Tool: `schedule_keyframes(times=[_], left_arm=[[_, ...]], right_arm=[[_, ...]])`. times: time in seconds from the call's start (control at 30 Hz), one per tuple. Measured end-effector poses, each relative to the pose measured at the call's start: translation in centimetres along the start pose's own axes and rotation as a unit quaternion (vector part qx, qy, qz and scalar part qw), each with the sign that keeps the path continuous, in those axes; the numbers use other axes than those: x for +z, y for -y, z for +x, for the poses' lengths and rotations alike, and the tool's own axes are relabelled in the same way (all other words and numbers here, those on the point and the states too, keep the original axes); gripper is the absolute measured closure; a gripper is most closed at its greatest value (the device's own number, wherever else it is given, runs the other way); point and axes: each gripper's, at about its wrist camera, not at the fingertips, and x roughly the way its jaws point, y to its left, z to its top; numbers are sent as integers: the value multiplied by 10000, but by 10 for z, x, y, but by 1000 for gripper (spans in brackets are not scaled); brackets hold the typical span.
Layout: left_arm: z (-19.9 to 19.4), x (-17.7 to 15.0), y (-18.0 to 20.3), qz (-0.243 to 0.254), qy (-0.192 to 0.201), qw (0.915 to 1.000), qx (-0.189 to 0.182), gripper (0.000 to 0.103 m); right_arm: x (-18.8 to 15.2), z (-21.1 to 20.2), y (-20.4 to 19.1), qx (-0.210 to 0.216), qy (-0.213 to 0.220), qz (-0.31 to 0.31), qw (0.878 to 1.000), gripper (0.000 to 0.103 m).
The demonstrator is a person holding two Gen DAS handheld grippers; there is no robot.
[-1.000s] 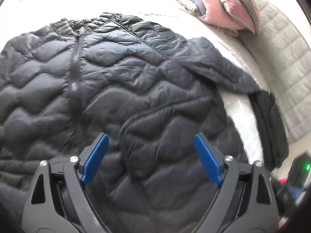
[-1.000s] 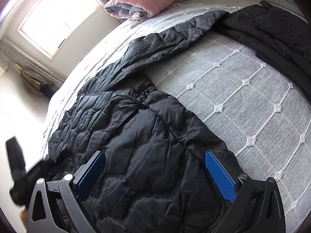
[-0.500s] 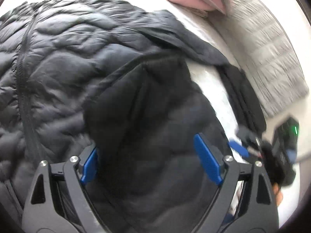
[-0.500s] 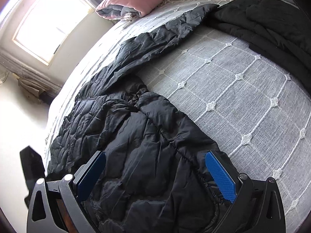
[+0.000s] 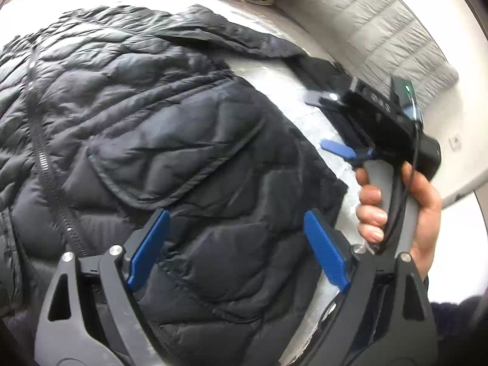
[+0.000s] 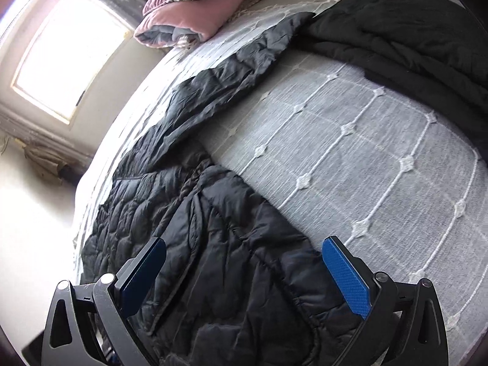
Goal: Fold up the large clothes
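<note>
A black quilted puffer jacket (image 5: 146,116) lies spread front-up on the bed, zipper (image 5: 39,140) at the left, one sleeve (image 6: 231,70) stretched toward the pillows. My left gripper (image 5: 235,244) is open and empty, low over the jacket's bottom right corner beside the pocket flap. My right gripper (image 6: 244,271) is open and empty over the jacket's hem edge near the bedspread. The right gripper also shows in the left wrist view (image 5: 350,152), held in a hand at the right.
A grey bedspread (image 6: 350,152) with a white knotted grid covers the bed. A second black garment (image 6: 411,39) lies at the far right. Pink and grey folded bedding (image 6: 195,9) sits at the head. A bright window (image 6: 70,48) is at the left.
My left gripper swung right and lower over the jacket's corner, bringing the right gripper and its hand into view. My right gripper moved closer over the hem. Both stayed open.
</note>
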Motion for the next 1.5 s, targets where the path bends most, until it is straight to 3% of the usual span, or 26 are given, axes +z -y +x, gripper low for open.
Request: schedule_keyframes(times=[0.23,0.4,0.47,0.57,0.7,0.8,0.93,1.03,1.13,1.2,1.27,1.33,1.43,1.5], left_arm=[[-3,20,-19,-558,425,9975,105,14],[40,25,-13,-491,40,9979,428,14],[60,22,-10,-380,-156,9965,723,14],[67,16,-6,-180,-136,9953,938,14],[36,11,-14,-515,-74,9971,561,14],[-19,-2,-30,-712,434,9949,570,14],[-99,-39,-80,-1390,1017,9767,1279,14],[-150,-86,-134,-2259,1275,9508,1694,14],[-191,-146,-187,-3104,1506,9154,2075,14],[-210,-187,-215,-3636,1481,8843,2528,14],[-219,-216,-229,-3952,1498,8685,2590,14],[-220,-236,-235,-4099,1494,8660,2446,14],[-205,-248,-231,-3951,1353,8810,2224,15],[-194,-246,-223,-3850,1271,8869,2214,22]], right_arm=[[2,0,1,-42,-2,-8,10000,0],[2,2,1,-71,-8,-6,10000,0],[2,3,1,-91,-26,-28,10000,0],[1,5,-2,-128,-44,-108,9999,0],[-1,8,-5,-147,-117,-229,9996,0],[-1,8,-7,-160,-94,-307,9994,0],[-3,8,-9,-168,-99,-382,9991,0],[-4,9,-11,-123,-131,-399,9990,0],[-6,10,-16,-97,-136,-477,9987,0],[-8,10,-20,-92,-142,-563,9983,0],[-9,11,-23,-107,-141,-643,9978,0],[-11,12,-26,-133,-148,-714,9973,0],[-13,14,-27,-196,-158,-748,9969,0],[-14,17,-28,-254,-168,-794,9964,0]])
